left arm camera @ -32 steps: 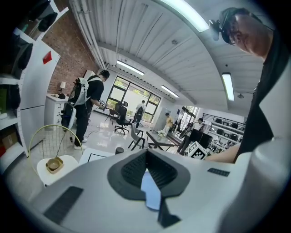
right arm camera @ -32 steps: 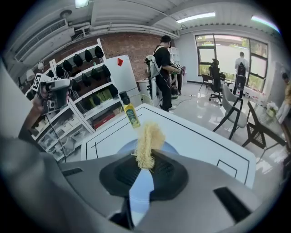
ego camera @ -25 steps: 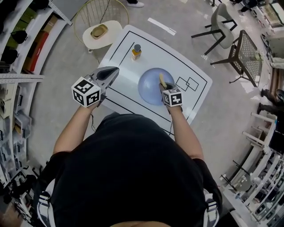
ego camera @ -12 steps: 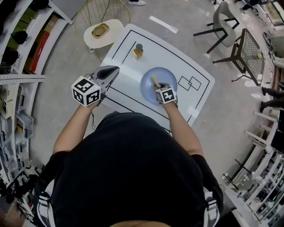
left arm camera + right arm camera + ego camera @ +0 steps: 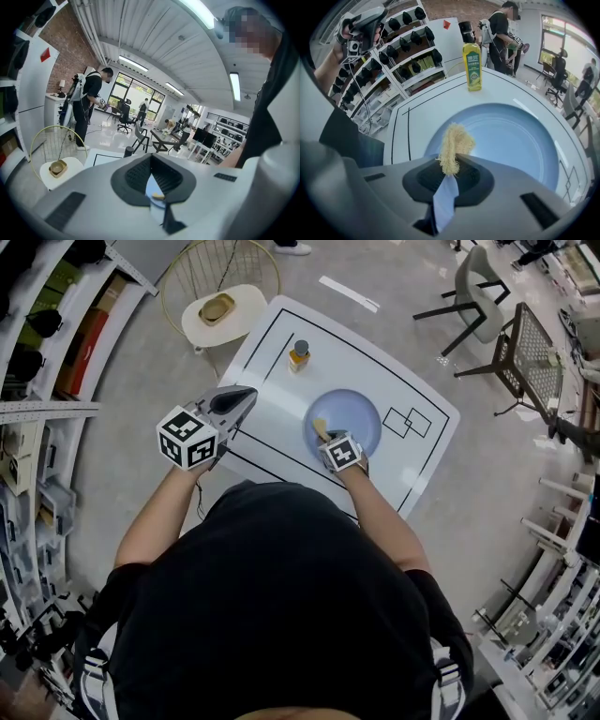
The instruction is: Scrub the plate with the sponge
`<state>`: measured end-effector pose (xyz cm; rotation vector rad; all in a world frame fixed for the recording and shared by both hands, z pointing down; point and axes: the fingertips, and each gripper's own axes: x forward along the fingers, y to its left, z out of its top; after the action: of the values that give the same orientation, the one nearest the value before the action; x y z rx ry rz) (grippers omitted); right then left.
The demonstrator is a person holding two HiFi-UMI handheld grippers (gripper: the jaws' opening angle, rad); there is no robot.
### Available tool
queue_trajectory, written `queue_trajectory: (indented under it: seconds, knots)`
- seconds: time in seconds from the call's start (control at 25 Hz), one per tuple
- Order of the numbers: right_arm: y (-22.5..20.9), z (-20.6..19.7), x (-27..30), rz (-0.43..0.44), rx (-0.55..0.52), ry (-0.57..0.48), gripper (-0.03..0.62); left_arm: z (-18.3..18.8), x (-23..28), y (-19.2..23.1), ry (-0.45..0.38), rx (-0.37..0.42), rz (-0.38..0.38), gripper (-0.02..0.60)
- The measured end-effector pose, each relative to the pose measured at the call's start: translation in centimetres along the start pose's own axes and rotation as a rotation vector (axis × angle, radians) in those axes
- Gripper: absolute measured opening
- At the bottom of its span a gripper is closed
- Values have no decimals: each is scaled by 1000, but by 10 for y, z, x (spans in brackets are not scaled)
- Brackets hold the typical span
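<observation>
A pale blue plate (image 5: 352,418) lies on the white table (image 5: 281,343). My right gripper (image 5: 325,435) is shut on a yellow fibrous sponge (image 5: 320,427), which rests on the plate's near-left part. In the right gripper view the sponge (image 5: 453,146) sticks up from the shut right gripper (image 5: 449,169) over the plate (image 5: 515,140). My left gripper (image 5: 244,396) hovers above the table's left side, apart from the plate, shut with nothing in it. In the left gripper view the left gripper (image 5: 152,180) shows a sliver of the plate (image 5: 153,190) past its tips.
A yellow soap bottle (image 5: 299,354) stands at the table's far left, also in the right gripper view (image 5: 472,65). A round stool (image 5: 202,329) carrying a small bowl (image 5: 217,308) stands beyond the table's left corner. Black lines mark the tabletop. Chairs (image 5: 478,292) stand far right.
My right gripper has drawn the sponge across the plate from near its middle to its near-left part. The left gripper has stayed about where it was.
</observation>
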<state>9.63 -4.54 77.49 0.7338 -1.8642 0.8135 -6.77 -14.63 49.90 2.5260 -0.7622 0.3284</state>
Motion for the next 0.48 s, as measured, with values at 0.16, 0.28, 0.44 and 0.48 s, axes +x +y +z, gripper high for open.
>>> queue_trajectory:
  seconds: [0.16,0.28,0.44,0.48]
  knots:
    - [8,4,8,34,-16,11,44,-2,-2,5,6,-3,1,9]
    - [10,10,11,42,-17,6,44,-3,-4,9,10,-3,0,9]
    - [10,18,16,51,-15,4,44,-3,-7,17,12,-7,2,9]
    - [10,19,17,51,-14,3,44,-3,-7,18,12,-8,2,9]
